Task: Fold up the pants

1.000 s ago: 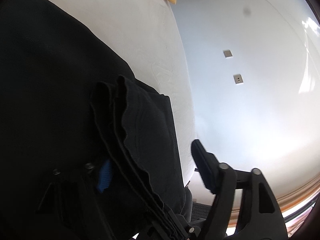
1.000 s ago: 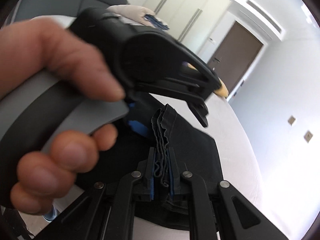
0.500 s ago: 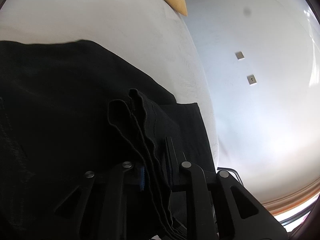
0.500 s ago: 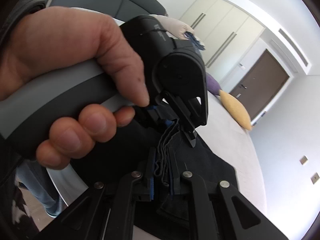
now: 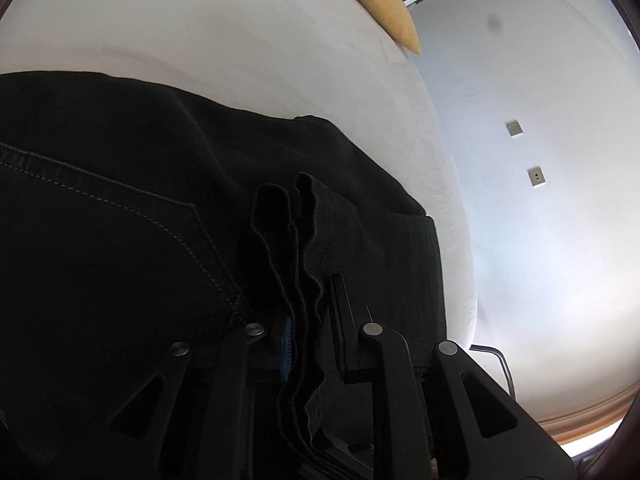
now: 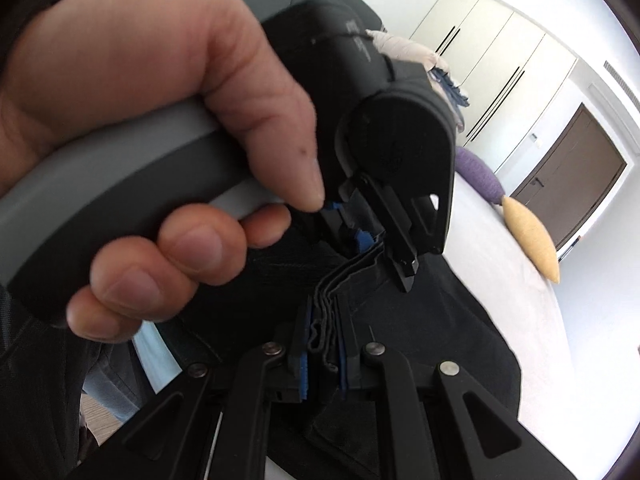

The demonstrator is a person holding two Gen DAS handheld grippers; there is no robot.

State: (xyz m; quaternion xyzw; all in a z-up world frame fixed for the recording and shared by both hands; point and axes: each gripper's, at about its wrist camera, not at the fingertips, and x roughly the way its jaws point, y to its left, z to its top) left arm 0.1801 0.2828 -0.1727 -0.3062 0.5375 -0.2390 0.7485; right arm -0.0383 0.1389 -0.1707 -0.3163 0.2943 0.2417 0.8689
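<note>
Both claws clamp the black pants' bunched hems.
Left claw (image 5: 310, 312) and right claw (image 6: 324, 344) each pinch stacked hems of the pants (image 5: 120, 220), lying near the white bed's (image 5: 240, 40) edge.

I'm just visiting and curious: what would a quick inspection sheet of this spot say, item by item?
Surface: white bed, partly covered by dark cloth.
Job's things: black pants, bunched layered edge raised off the bed.
Clutter: yellow cushion and purple cushion at the bed's far side.
Grippers: left gripper and right gripper each shut on the pants' edge; a hand holds the left one.
Cables: thin dark cable past the bed's corner.
Surroundings: white wall, wardrobe doors, brown door.
</note>
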